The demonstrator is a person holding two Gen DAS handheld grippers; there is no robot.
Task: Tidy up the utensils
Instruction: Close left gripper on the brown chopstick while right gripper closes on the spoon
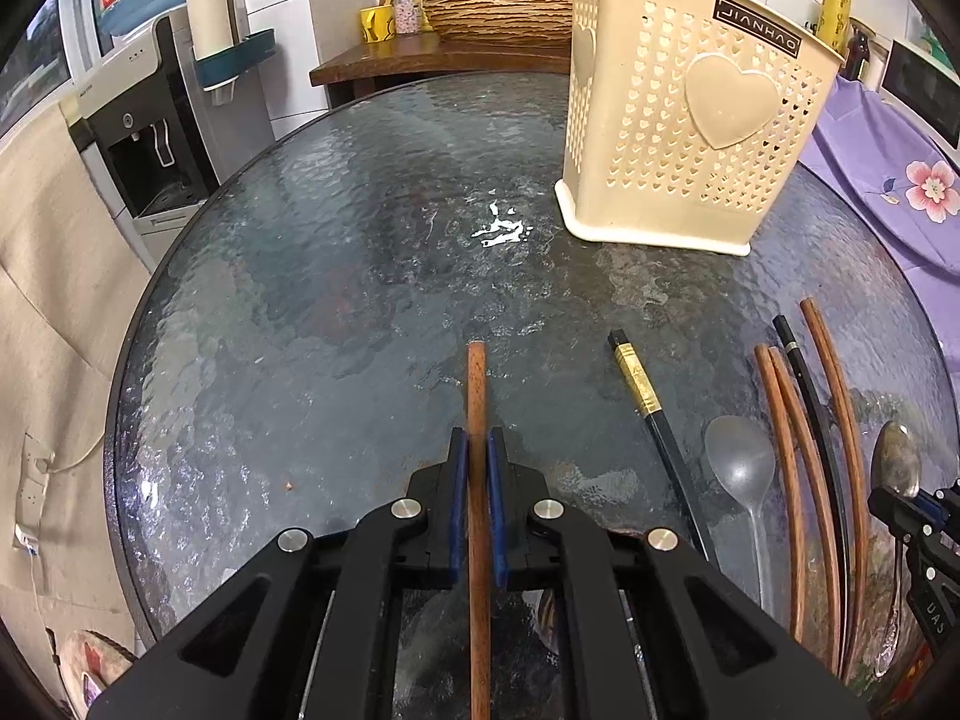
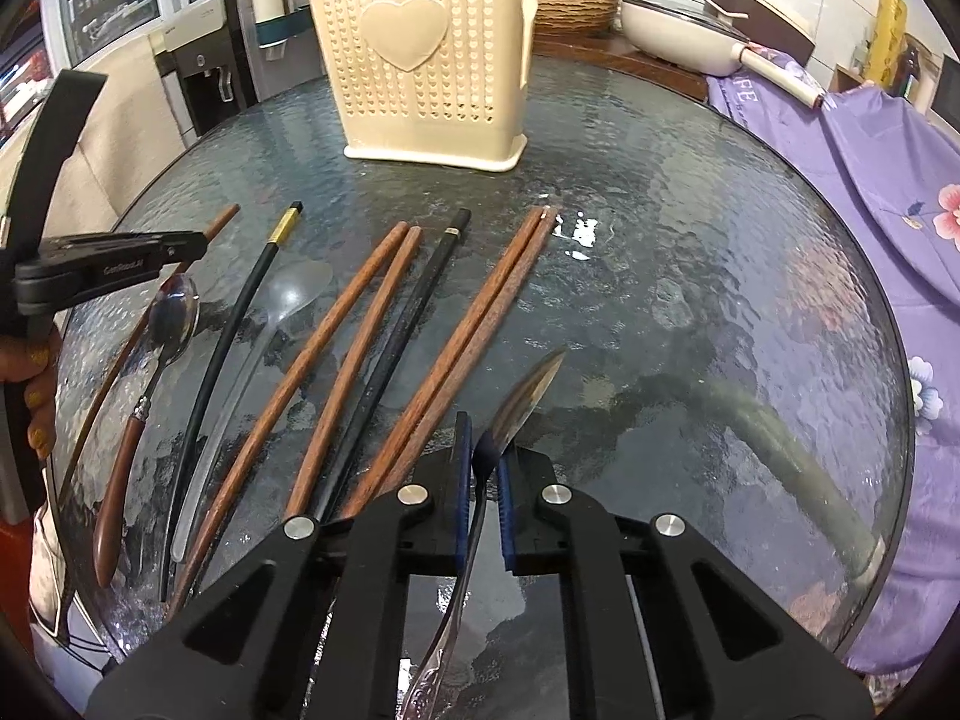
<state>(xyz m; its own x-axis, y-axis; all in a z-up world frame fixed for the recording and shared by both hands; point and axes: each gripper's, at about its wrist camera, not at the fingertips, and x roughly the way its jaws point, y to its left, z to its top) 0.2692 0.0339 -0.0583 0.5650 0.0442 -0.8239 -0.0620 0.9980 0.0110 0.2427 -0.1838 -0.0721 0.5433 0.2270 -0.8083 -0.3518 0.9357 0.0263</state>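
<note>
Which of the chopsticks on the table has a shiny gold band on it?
The black chopstick with the gold band near its square tip, lying left of the clear plastic spoon. The other black chopstick has only a thin ring; the rest are plain brown wood.

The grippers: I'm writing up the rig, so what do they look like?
Both alike: the left gripper and right gripper have matte black angular plastic bodies, blue pads lining the two fingers and round silver bolts at the joints. The left one bears small pale lettering on its side.
</note>
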